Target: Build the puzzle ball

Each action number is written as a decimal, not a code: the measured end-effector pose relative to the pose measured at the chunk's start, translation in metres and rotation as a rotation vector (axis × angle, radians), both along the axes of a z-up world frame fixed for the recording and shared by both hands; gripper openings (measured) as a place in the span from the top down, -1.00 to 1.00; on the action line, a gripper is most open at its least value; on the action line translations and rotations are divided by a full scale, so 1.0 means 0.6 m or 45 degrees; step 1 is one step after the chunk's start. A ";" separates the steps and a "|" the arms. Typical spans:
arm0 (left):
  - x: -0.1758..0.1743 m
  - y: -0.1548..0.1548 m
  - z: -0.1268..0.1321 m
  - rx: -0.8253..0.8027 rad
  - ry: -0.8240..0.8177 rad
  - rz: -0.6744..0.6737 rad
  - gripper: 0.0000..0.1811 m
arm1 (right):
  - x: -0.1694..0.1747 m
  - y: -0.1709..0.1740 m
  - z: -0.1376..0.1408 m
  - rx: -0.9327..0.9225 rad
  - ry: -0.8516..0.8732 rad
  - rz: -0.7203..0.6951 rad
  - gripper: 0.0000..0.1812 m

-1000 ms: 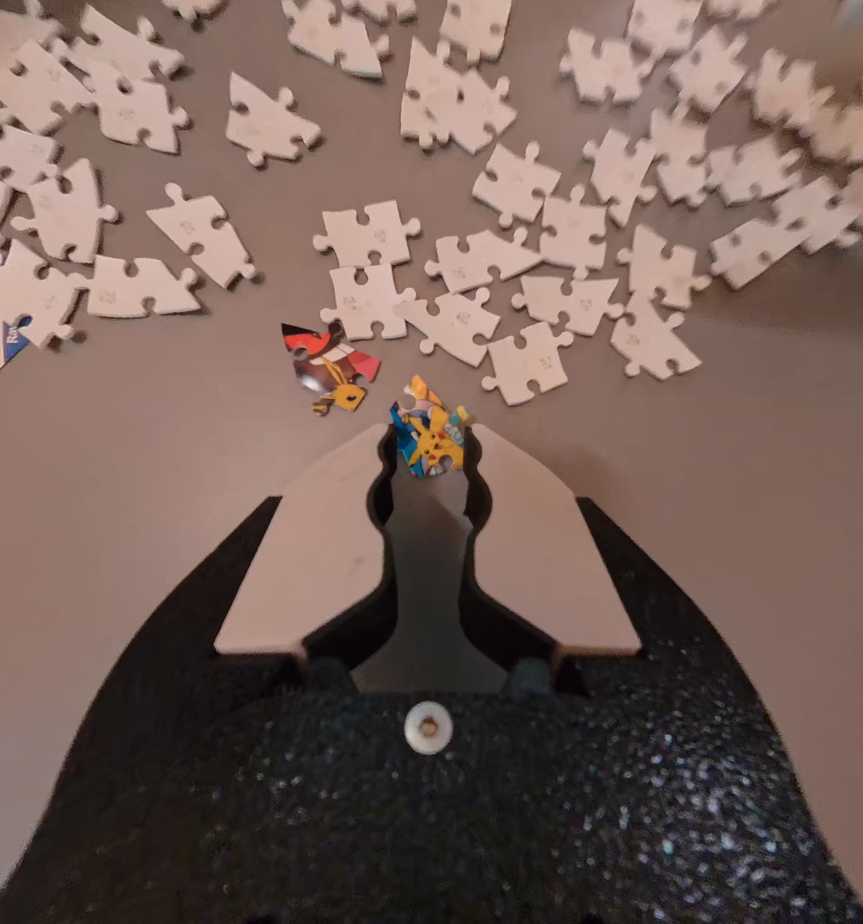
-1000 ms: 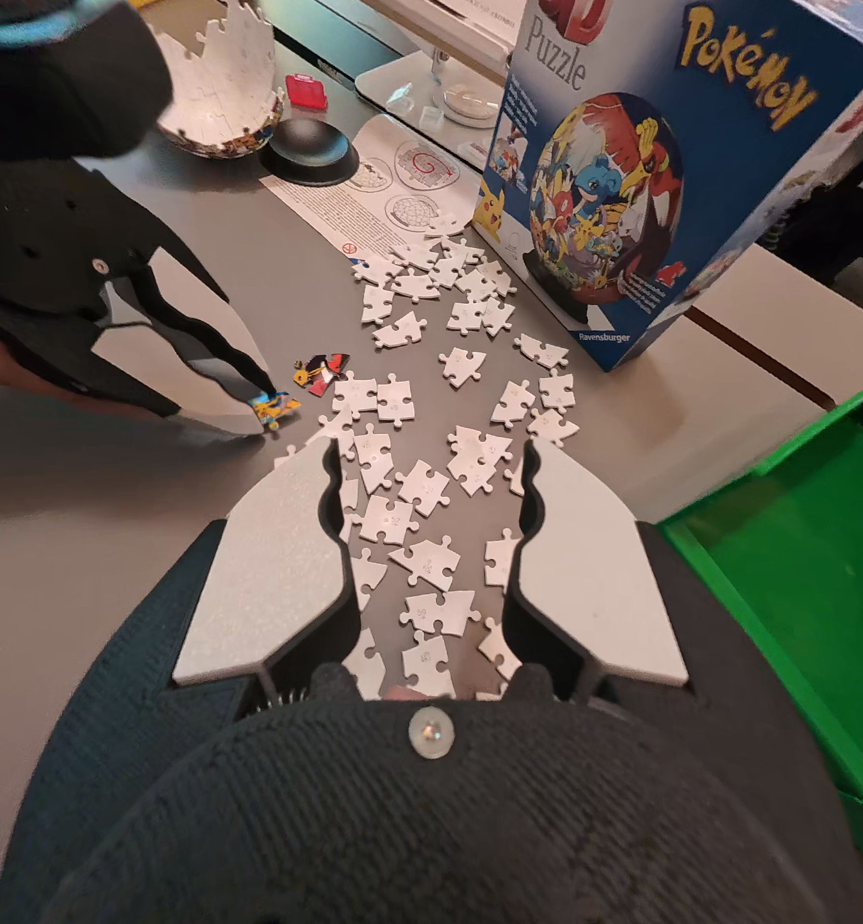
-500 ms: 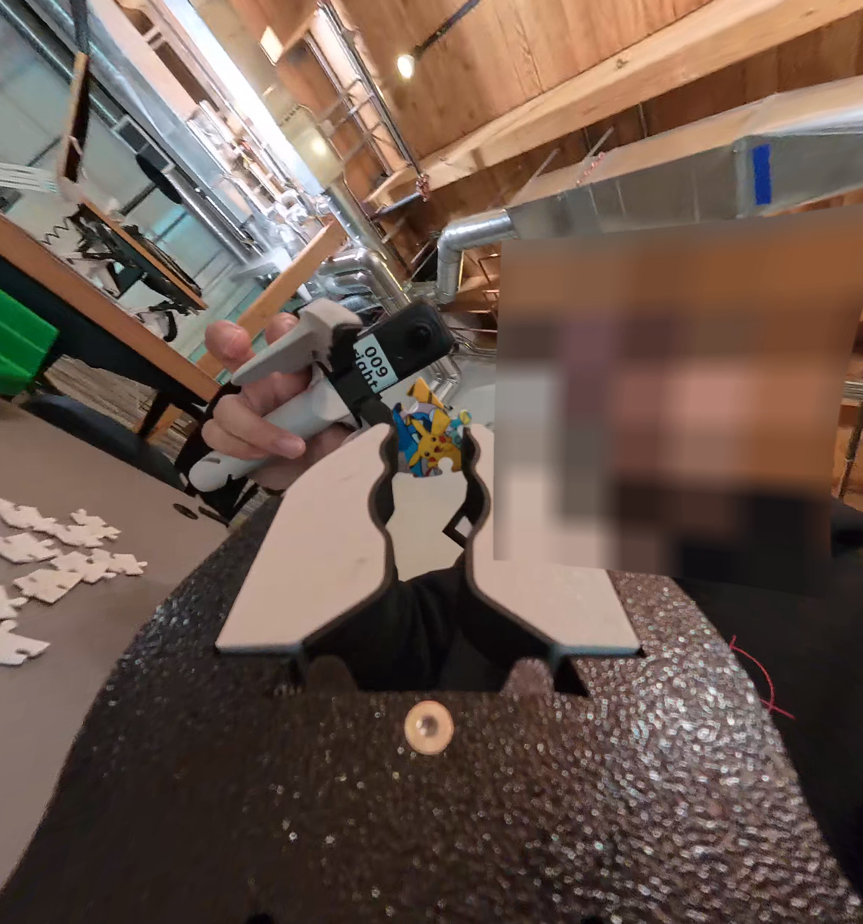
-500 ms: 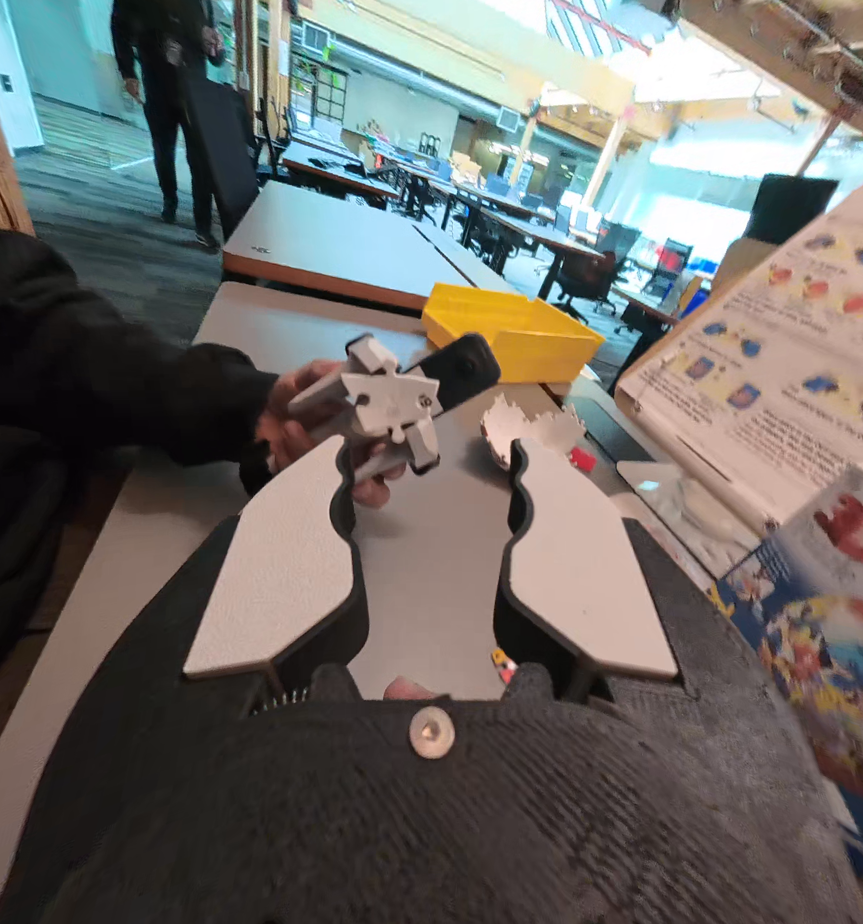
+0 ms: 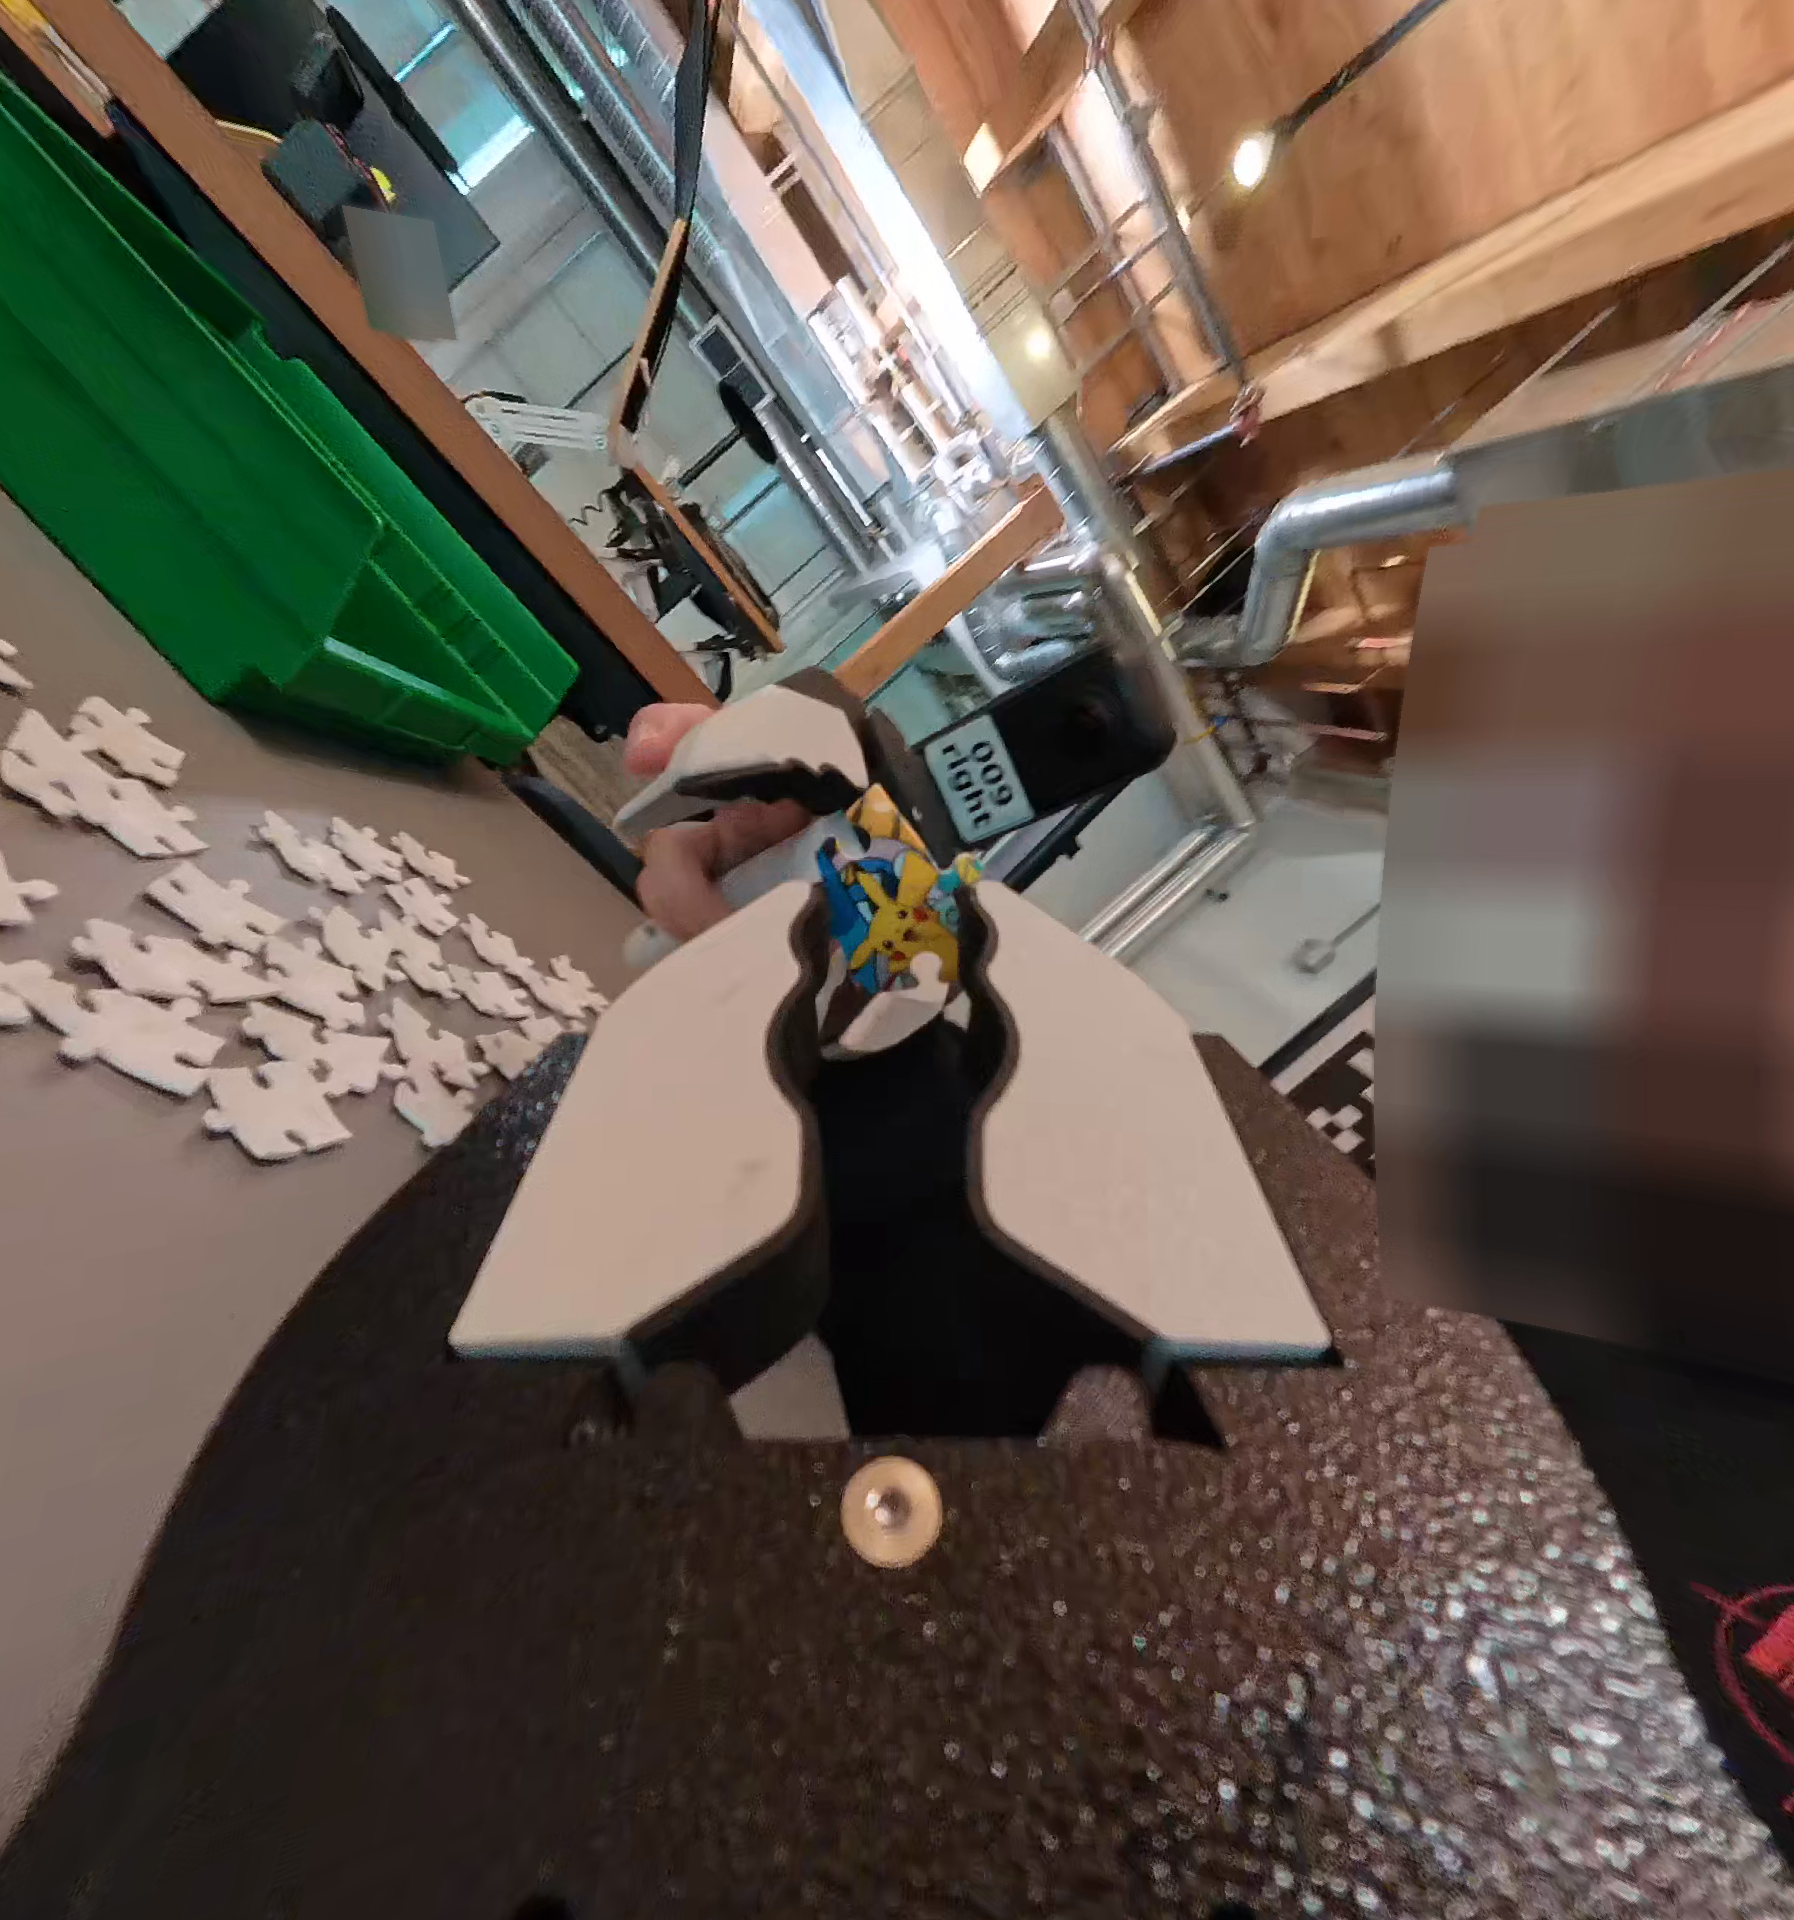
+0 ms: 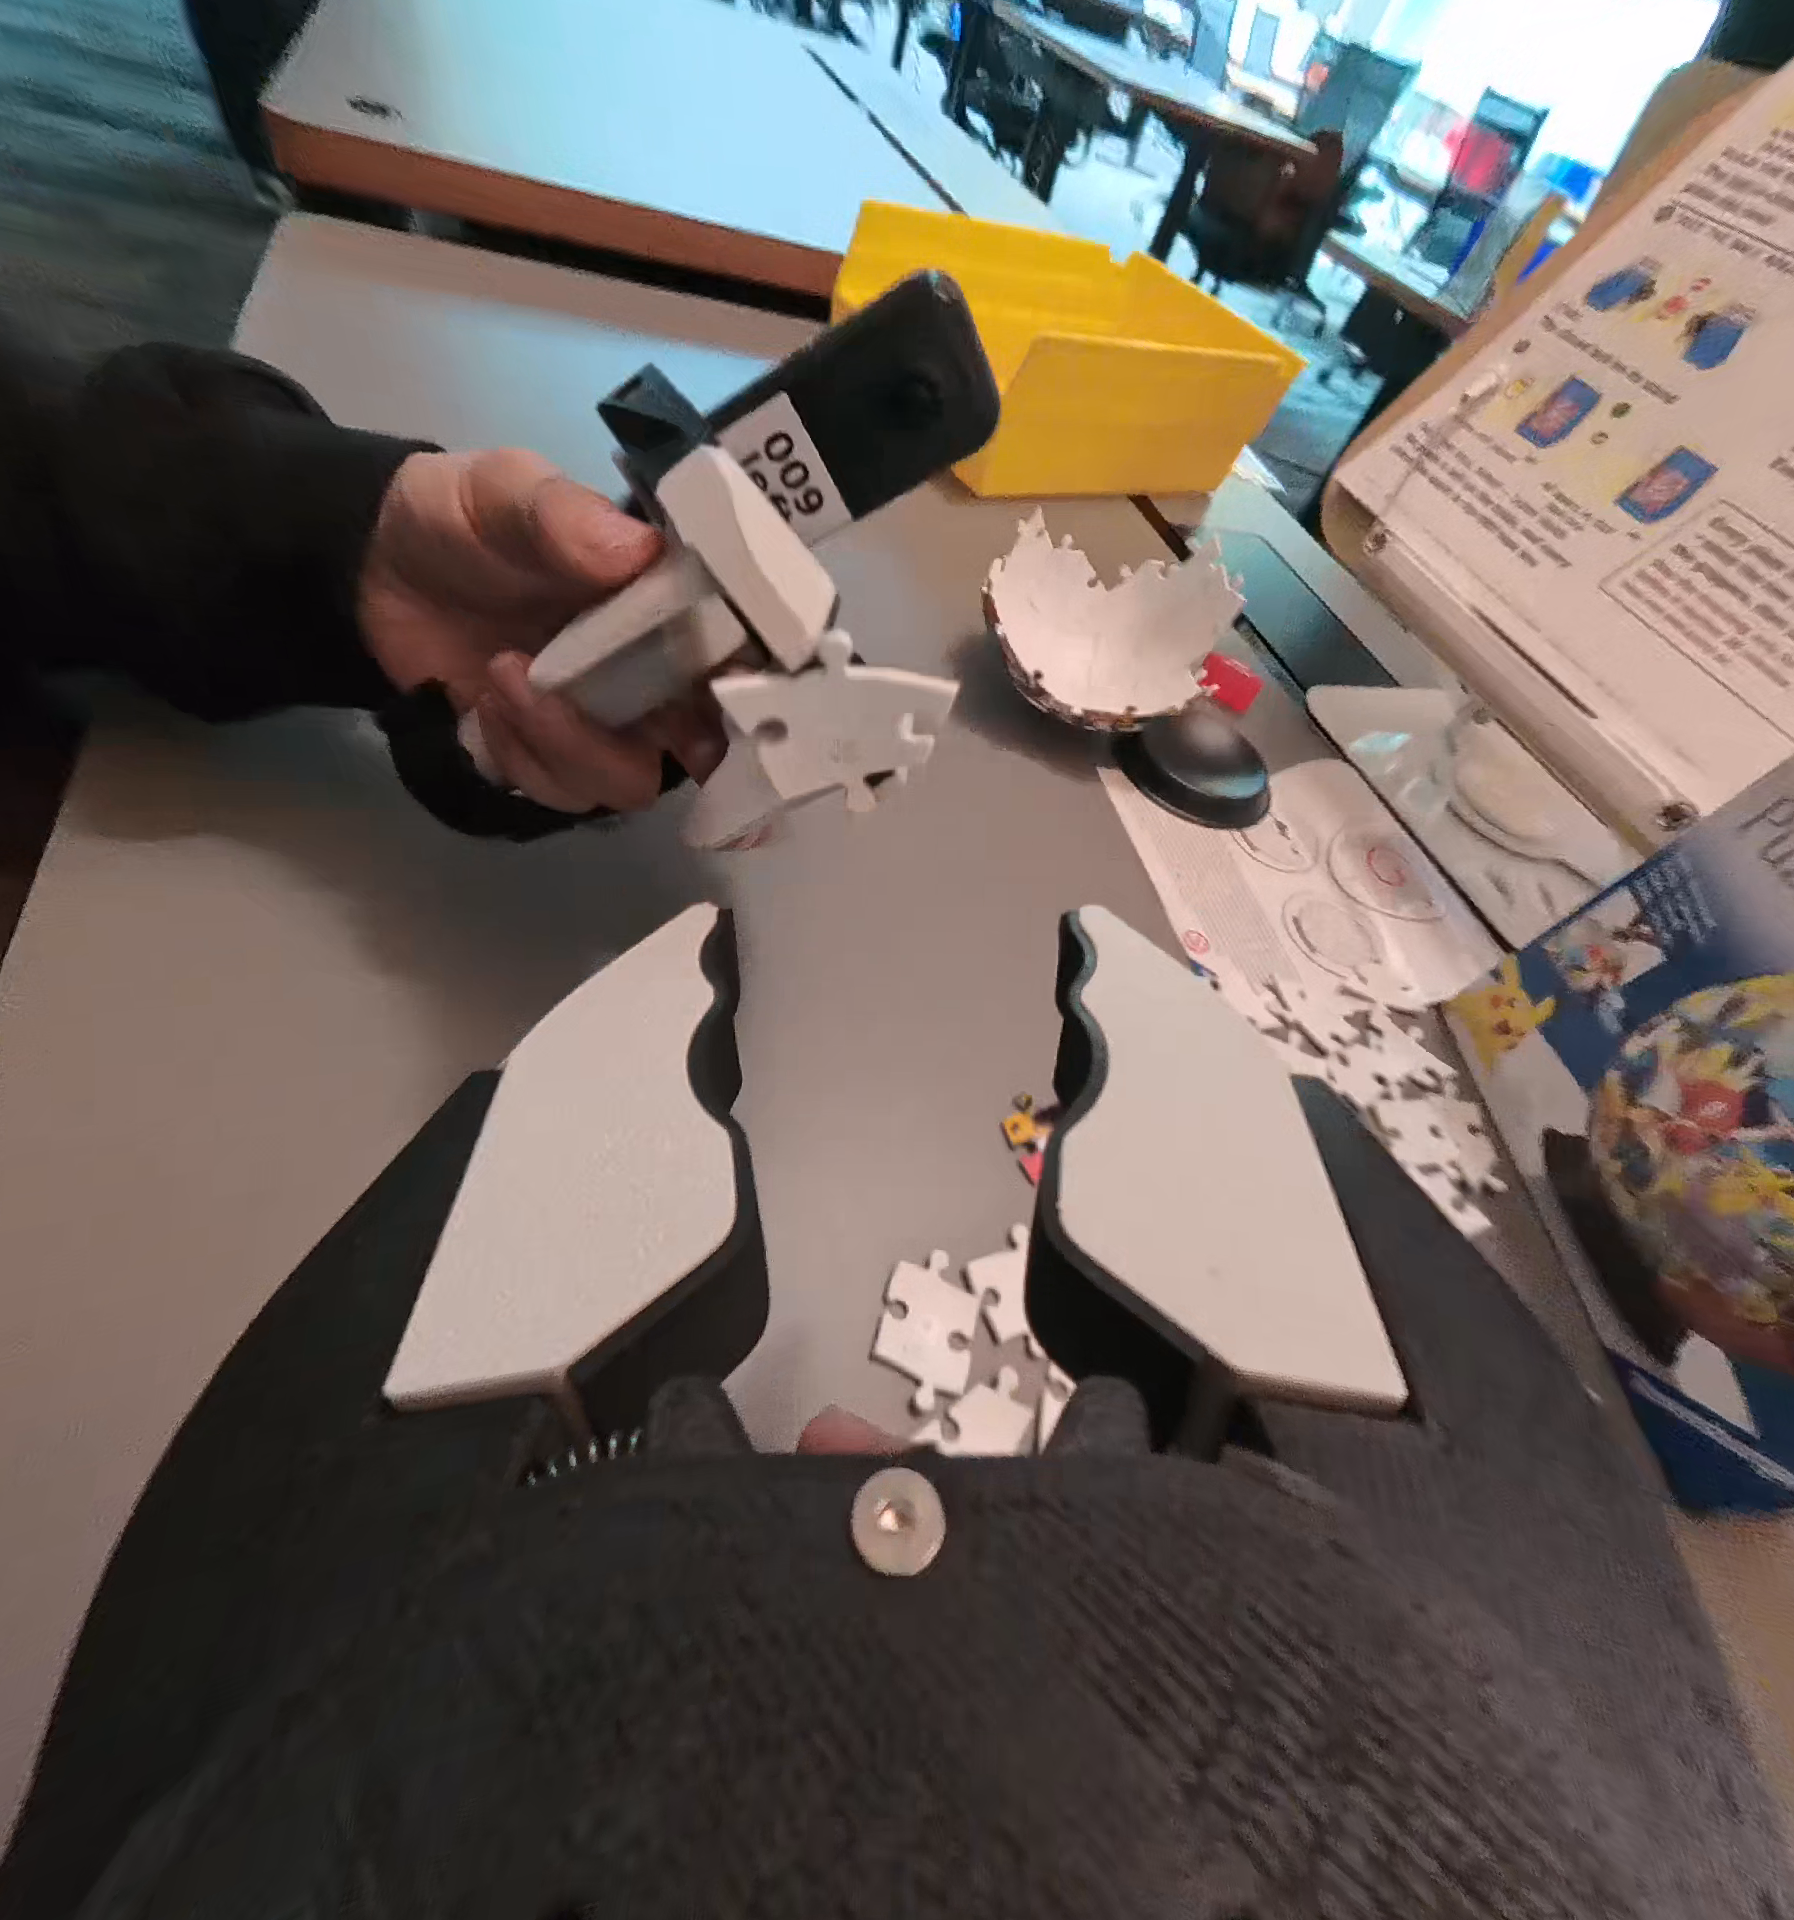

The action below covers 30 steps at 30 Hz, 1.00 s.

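Puzzle piece [image 5: 891,914], printed in blue and yellow, sits pinched between the tips of the left claw [image 5: 888,925], lifted clear of the table [image 5: 93,1299] and facing the camera. From the right wrist view the same piece [image 6: 831,732] shows its plain white back, held at the tip of that left claw [image 6: 768,675] by a hand [image 6: 498,613] in a dark sleeve. The right claw [image 6: 898,935] stands wide open with nothing between its fingers, pointed toward the held piece, which hangs just ahead of and above its tips. Beyond the piece, farther ahead and to the right of the right claw, a half-built puzzle ball [image 6: 1106,634] rests on the table, open side up, next to a black stand [image 6: 1199,769]. Loose white pieces [image 6: 940,1325] lie under the right claw, with one coloured piece [image 6: 1023,1127] by its right finger. More white pieces [image 5: 228,987] spread left of the left claw, near a green bin [image 5: 197,468]. A puzzle box [image 6: 1693,1143] stands at the right of the right claw.
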<state>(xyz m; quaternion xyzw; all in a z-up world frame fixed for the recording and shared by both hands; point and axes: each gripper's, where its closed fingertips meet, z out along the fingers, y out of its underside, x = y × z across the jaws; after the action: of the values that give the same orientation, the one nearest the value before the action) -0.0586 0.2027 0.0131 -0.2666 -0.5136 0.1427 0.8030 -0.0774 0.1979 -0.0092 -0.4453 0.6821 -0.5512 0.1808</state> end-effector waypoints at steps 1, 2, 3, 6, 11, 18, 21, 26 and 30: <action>-0.001 -0.001 -0.002 0.036 0.003 -0.009 0.75 | 0.007 0.000 0.000 -0.022 -0.040 0.035 0.37; -0.005 0.001 -0.008 0.044 -0.009 -0.015 0.75 | 0.017 0.001 0.004 -0.050 -0.080 0.069 0.39; -0.008 0.005 -0.015 0.032 -0.027 -0.027 0.75 | 0.026 0.000 0.009 -0.069 -0.104 0.090 0.41; -0.012 0.017 -0.018 0.033 -0.024 -0.073 0.75 | 0.040 -0.011 0.006 -0.108 -0.062 0.076 0.38; -0.009 0.007 -0.016 0.042 -0.022 -0.031 0.75 | 0.047 -0.009 -0.007 -0.124 0.023 0.112 0.60; 0.004 -0.051 -0.070 -0.292 -0.346 0.265 0.85 | -0.014 0.000 -0.072 0.200 0.208 0.011 0.63; 0.015 -0.103 -0.127 -0.744 -0.735 0.440 0.70 | -0.037 0.008 -0.139 0.370 0.471 -0.032 0.63; -0.007 -0.141 -0.186 -1.243 -1.137 0.302 0.58 | -0.013 0.011 -0.210 0.521 0.755 0.026 0.63; -0.057 -0.133 -0.213 -1.402 -1.166 0.157 0.56 | -0.013 0.009 -0.213 0.528 0.768 0.007 0.57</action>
<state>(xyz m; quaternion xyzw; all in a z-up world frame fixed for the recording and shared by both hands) -0.0929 0.1230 -0.1146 -0.6364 -0.6666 0.3001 0.2462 -0.0851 0.2035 -0.1369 -0.5434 0.8008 -0.2446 0.0593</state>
